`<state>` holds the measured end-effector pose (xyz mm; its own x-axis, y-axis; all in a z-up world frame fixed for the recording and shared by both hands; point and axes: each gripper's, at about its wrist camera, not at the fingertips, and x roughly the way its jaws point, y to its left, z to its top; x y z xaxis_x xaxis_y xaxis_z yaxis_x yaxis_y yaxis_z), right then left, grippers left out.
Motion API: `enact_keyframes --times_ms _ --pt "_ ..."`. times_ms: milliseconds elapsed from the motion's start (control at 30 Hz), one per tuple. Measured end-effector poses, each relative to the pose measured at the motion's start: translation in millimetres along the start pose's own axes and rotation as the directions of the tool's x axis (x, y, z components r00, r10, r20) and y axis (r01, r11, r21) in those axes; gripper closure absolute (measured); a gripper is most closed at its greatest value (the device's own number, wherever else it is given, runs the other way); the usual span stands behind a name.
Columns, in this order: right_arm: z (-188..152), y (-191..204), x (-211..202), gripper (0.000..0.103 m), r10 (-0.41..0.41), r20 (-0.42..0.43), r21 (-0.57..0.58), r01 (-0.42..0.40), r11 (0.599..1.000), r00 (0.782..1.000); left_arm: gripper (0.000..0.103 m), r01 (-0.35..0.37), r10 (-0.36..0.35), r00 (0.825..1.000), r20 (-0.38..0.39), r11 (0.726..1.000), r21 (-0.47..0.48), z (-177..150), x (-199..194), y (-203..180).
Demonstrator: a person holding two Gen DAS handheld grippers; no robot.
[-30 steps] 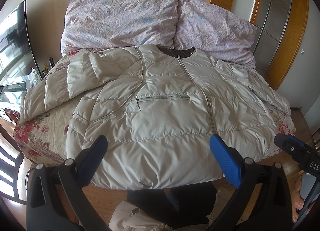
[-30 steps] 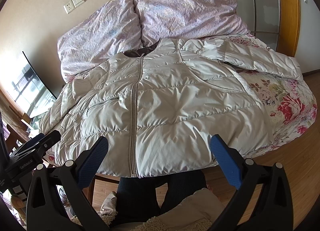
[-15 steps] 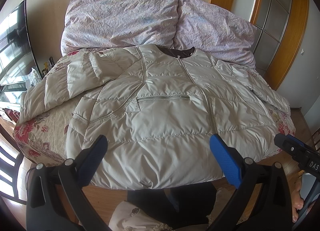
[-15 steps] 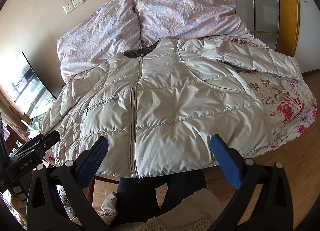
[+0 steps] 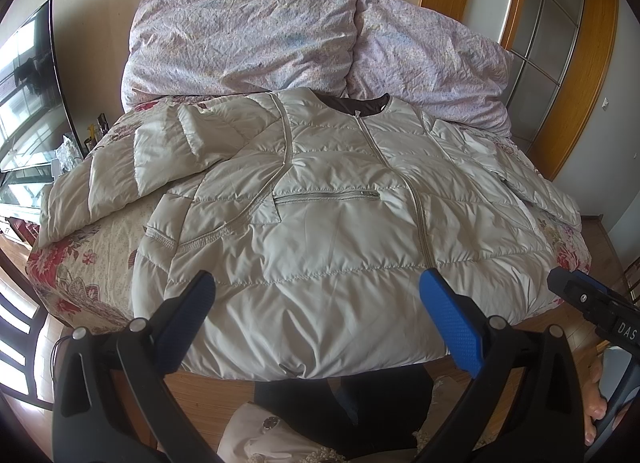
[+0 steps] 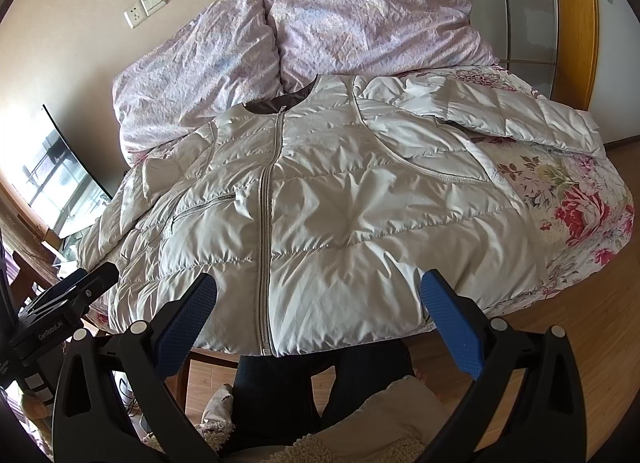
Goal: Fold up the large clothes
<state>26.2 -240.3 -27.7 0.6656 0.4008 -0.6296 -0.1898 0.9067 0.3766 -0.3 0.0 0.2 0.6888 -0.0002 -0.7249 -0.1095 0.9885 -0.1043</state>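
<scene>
Pale grey quilted puffer jacket (image 5: 328, 223) lies front-up and zipped on the floral-sheeted bed (image 6: 576, 219), collar toward the two lilac crumpled pillows (image 5: 248, 35), hem hanging just over the near edge, both sleeves thrown out to the sides. Looks spread flat on purpose so sleeves can be folded in first; folding not yet started, judging by the layout. Left gripper (image 5: 316, 303) hovers above the hem, blue-padded fingers (image 5: 448, 323) spread wide, nothing between them, not touching fabric. Right gripper (image 6: 318, 305) same: fingers (image 6: 450, 327) wide apart, empty, poised over the hem near the centre zip. Both held back at the bed's near edge, probably so the whole garment is in sight before picking a grab point. Left view shows the jacket's left sleeve (image 5: 120, 175) doubled back on itself with its cuff up by the shoulder, plus the chest pocket zip and a dark curved TV screen (image 5: 28, 95) at the wall; right sleeve only partly seen there. Right view shows the other sleeve (image 6: 520, 119) lying out straight toward the bed corner and more bare floral sheet, also the wooden floor (image 6: 592, 343). Each view catches the other gripper's body at its margin. Person's dark-trousered legs visible below the hem in both.
</scene>
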Motion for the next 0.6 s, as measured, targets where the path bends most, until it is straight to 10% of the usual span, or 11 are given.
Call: enact_keyframes --times_ms 600 --pt "-0.6 0.3 1.9 0.001 -0.001 -0.003 0.0 0.001 1.0 1.0 0.002 0.0 0.0 1.0 -0.001 1.0 -0.001 0.0 -0.1 0.0"
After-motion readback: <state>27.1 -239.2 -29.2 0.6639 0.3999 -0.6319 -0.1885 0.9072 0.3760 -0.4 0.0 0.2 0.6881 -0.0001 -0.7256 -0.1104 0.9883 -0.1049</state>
